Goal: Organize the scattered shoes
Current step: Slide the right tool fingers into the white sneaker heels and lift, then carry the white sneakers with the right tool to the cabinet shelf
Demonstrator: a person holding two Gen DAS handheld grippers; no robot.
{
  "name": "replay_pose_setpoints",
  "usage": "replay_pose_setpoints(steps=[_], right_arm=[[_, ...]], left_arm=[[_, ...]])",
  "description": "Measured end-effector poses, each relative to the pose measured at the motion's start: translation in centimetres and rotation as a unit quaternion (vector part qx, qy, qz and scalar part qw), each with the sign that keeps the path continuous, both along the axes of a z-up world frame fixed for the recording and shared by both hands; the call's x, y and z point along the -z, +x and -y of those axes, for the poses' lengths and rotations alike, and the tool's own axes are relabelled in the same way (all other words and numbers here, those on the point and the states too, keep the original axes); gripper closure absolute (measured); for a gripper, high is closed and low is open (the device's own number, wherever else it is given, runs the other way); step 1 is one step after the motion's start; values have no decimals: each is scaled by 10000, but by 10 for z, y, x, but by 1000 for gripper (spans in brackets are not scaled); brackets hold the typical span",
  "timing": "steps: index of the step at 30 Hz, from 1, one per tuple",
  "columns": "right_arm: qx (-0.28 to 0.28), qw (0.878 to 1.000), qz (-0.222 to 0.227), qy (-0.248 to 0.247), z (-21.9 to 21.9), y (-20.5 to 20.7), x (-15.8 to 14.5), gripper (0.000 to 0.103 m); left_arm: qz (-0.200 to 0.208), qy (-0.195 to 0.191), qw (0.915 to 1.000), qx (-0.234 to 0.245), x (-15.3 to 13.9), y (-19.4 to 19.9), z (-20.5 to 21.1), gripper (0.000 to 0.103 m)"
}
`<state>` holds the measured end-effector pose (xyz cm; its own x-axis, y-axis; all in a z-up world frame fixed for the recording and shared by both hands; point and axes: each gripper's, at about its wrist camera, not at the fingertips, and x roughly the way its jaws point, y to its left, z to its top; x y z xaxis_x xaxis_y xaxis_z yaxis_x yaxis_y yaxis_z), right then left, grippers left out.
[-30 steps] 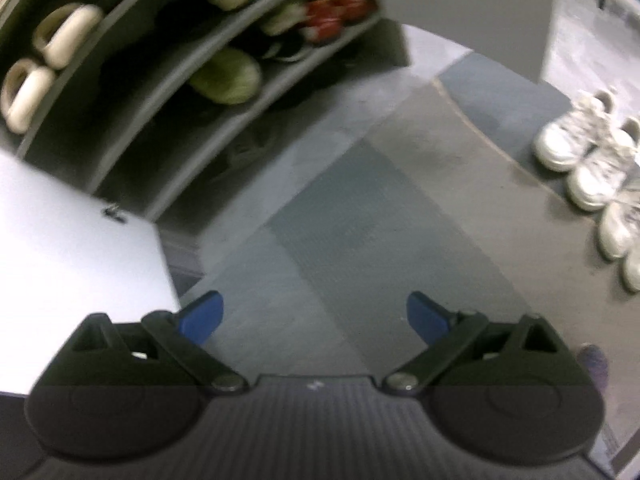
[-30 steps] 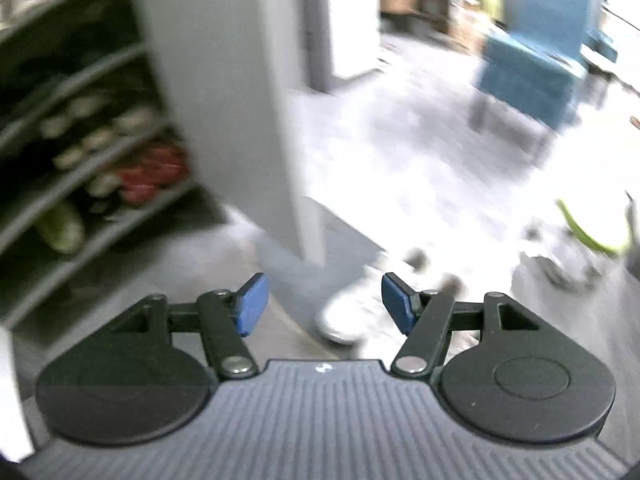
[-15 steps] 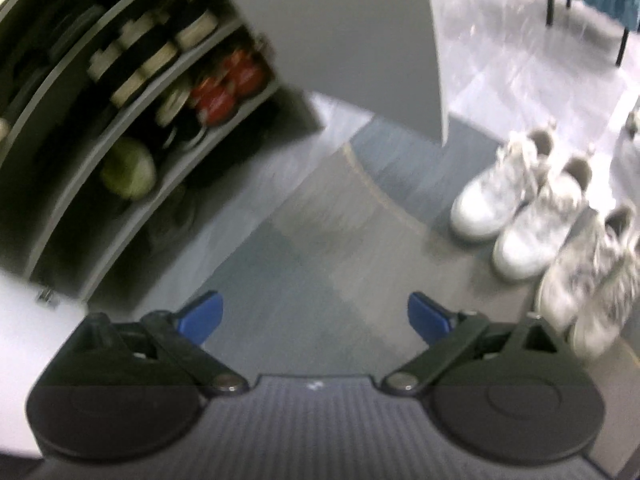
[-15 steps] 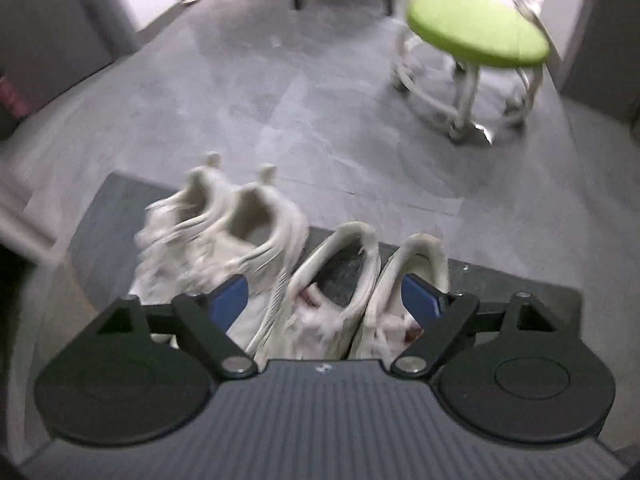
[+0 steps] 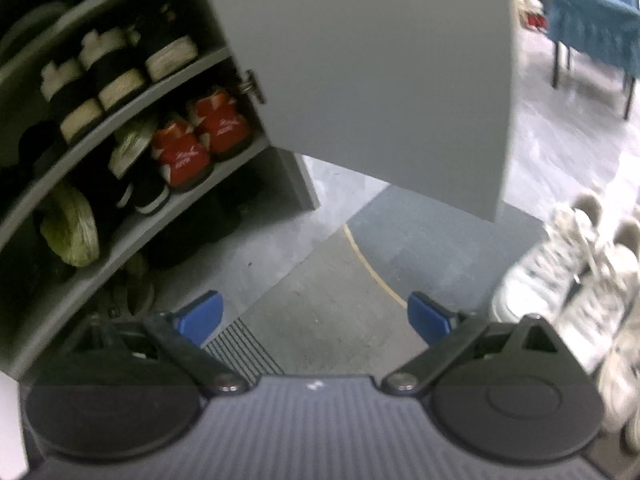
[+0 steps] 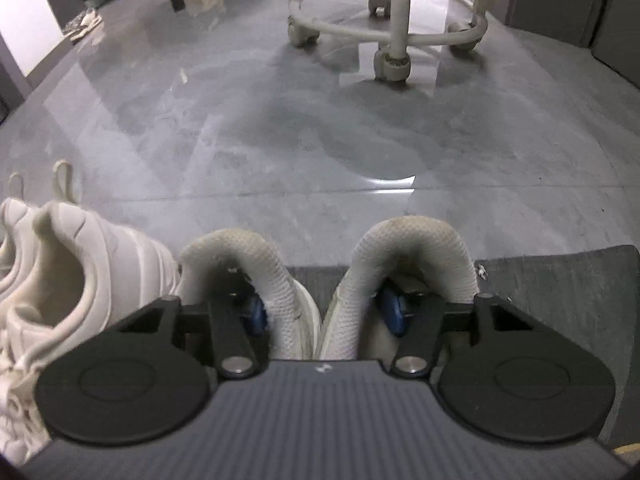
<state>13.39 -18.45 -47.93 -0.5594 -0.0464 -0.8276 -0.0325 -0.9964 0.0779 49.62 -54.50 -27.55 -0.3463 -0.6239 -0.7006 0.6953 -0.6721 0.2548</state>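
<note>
Right gripper (image 6: 322, 312): one blue-padded finger (image 6: 256, 314) sits inside each shoe of the pair of white knit sneakers (image 6: 416, 248), the adjoining inner collars of both between the pads. Its jaws have just been closing and stand narrow, the pads against those collars. A second pair of white padded sneakers (image 6: 80, 256) lies just left of the gripper. A white wheeled stool base (image 6: 390, 32) stands well ahead on the glossy grey floor (image 6: 280, 128).

Left gripper (image 5: 316, 316): jaws wide, nothing between them, above a grey floor mat (image 5: 332, 304). White lace-up sneakers (image 5: 560, 276) lie to its right; an open grey shoe cabinet (image 5: 224, 60), holding red sneakers (image 5: 200, 140), stands ahead-left.
</note>
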Motion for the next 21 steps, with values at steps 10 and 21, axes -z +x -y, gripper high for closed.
replay_pose_setpoints(steps=[10,21], right_arm=[[-576,9816,-1811,-179,-8,74,-63,62],[-1763,9207,-3434,-579,-9,171,-187,66]], left_arm=[[-808,-693,9940,-258,-54,28,27,3],[-1144,-919,9882,-444,-79,57,45,3]])
